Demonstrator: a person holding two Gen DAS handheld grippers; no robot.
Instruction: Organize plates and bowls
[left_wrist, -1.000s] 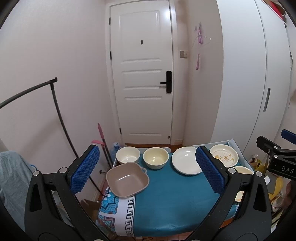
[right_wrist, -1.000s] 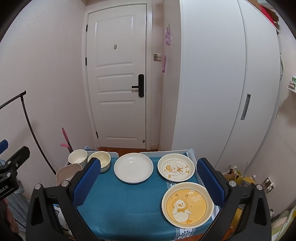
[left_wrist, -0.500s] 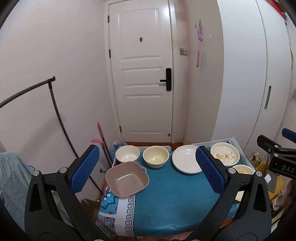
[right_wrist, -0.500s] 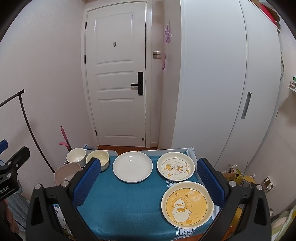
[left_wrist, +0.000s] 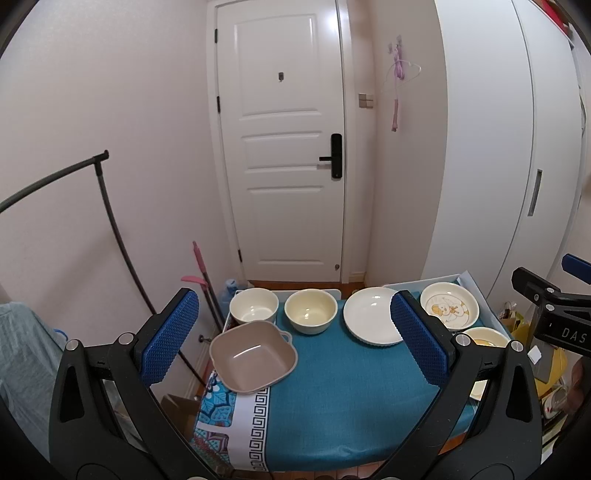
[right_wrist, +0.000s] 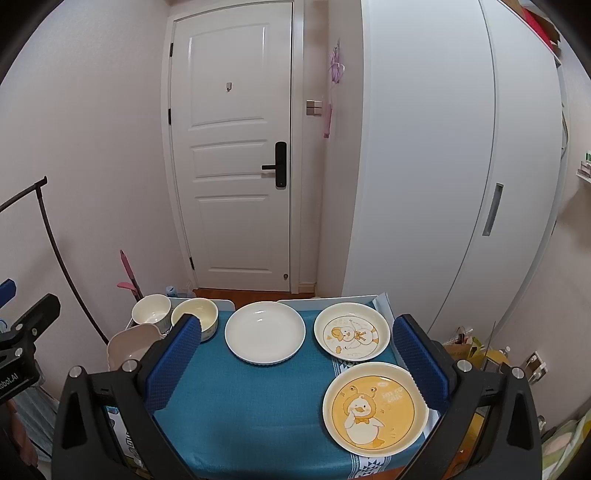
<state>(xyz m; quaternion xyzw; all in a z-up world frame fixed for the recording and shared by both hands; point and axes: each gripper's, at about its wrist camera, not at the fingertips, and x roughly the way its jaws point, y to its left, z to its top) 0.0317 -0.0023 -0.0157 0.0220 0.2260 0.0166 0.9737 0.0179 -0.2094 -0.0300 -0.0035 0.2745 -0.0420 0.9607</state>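
On the blue-clothed table (left_wrist: 351, 398) stand a square tan bowl (left_wrist: 253, 360), a white bowl (left_wrist: 253, 305), a cream bowl (left_wrist: 311, 311), a plain white plate (left_wrist: 373, 320), a white duck plate (left_wrist: 449, 305) and a yellow duck plate (right_wrist: 375, 407). The plain white plate (right_wrist: 265, 332), white duck plate (right_wrist: 351, 336), cream bowl (right_wrist: 201, 316) and white bowl (right_wrist: 151, 309) also show in the right wrist view. My left gripper (left_wrist: 293, 334) is open and empty above the near table. My right gripper (right_wrist: 297, 360) is open and empty, over the table's right half.
A white door (left_wrist: 284, 147) stands behind the table, a white wardrobe (right_wrist: 443, 166) to the right. A black curved rack pole (left_wrist: 114, 229) and a pink mop handle (left_wrist: 201, 266) stand left of the table. Bags lie on the floor at right (right_wrist: 469, 350).
Both grippers have risen or tilted slightly; the table sits a little lower in both views. The jaws stay open and nothing on the table has moved.
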